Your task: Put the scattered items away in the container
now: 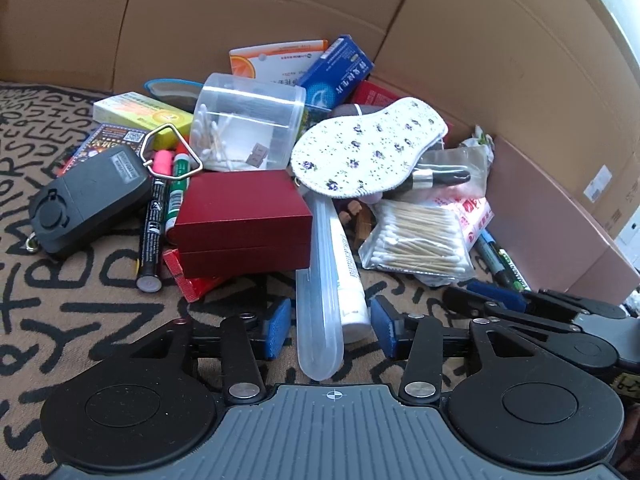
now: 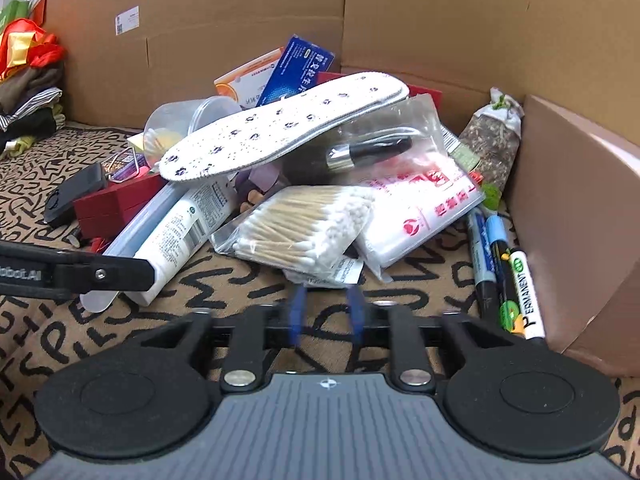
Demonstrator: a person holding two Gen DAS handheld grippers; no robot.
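A heap of items lies on the lettered rug [image 1: 80,300]: a red box [image 1: 244,220], a clear swab tub [image 1: 248,124], a floral insole [image 1: 368,148] and a bag of cotton swabs [image 1: 420,240]. My left gripper [image 1: 332,332] is open, low over the rug. A translucent case [image 1: 320,320] and a white tube [image 1: 352,288] lie between its blue pads [image 1: 280,332], with no pad pressing on them. My right gripper [image 2: 327,312] is open and holds nothing. Its blurred blue pads [image 2: 298,312] stand just short of the swab bag [image 2: 300,232]. The pink box [image 2: 580,220] stands at the right.
Cardboard walls [image 1: 280,20] close off the back and right. Markers [image 2: 504,272] lie beside the pink box, and a herb sachet [image 2: 492,140] leans behind them. A black device [image 1: 88,196] and pens [image 1: 154,220] lie at the left. Folded clothes [image 2: 28,100] sit at the far left.
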